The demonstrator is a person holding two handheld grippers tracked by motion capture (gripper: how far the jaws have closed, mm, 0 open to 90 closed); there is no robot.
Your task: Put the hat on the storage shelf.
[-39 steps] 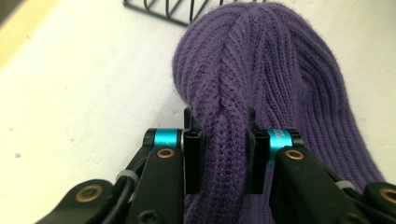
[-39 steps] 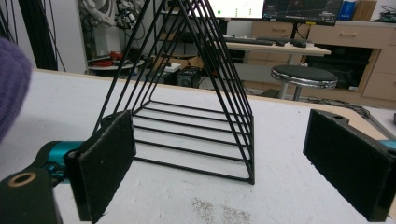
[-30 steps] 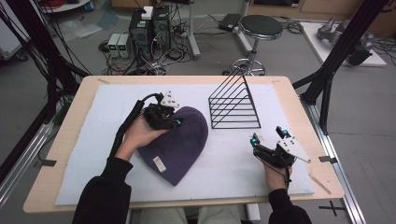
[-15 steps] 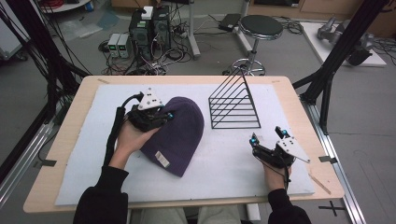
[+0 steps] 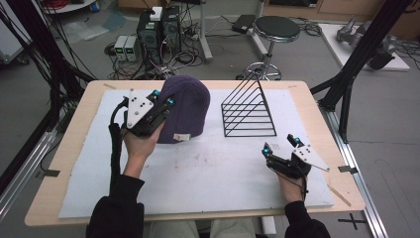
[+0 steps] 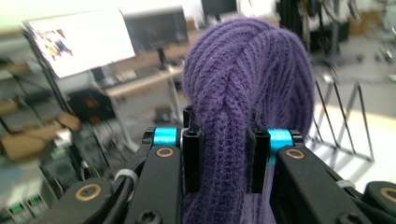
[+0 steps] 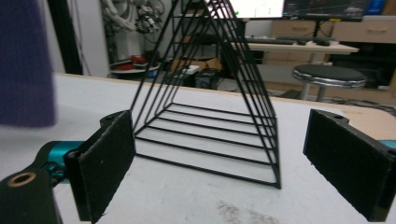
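From the high view I see my left tongs (image 5: pixel 163 101) clamped on a purple knitted beanie (image 5: pixel 185 106), which hangs lifted off the white mat (image 5: pixel 208 168) at the far left part of the surface (image 5: pixel 69 148). A small pale label (image 5: pixel 182 137) sits at the beanie's lower edge, nearest me. My left hand (image 5: pixel 141 144) grips the tool from below, with a dark sleeve (image 5: pixel 116 208) running to the bottom edge.

In the left gripper view, a thick fold of the purple knit (image 6: pixel 233 116) is pinched between the 2 black jaws, and both pads press into the wool. The rest of the beanie bulges up above them.

To the right of the beanie, well apart from it, stands a black wire rack (image 5: pixel 247 111) shaped like a triangular prism, upright on the mat.

My right tongs (image 5: pixel 282 148) rest near the right front part of the mat, near the rack but not touching it. In the right gripper view the jaws stand wide apart with nothing between them, and the wire rack (image 7: pixel 215 116) sits straight ahead, framed by the 2 pads. A blurred purple patch of the beanie (image 7: pixel 25 65) shows at the left edge of that view.
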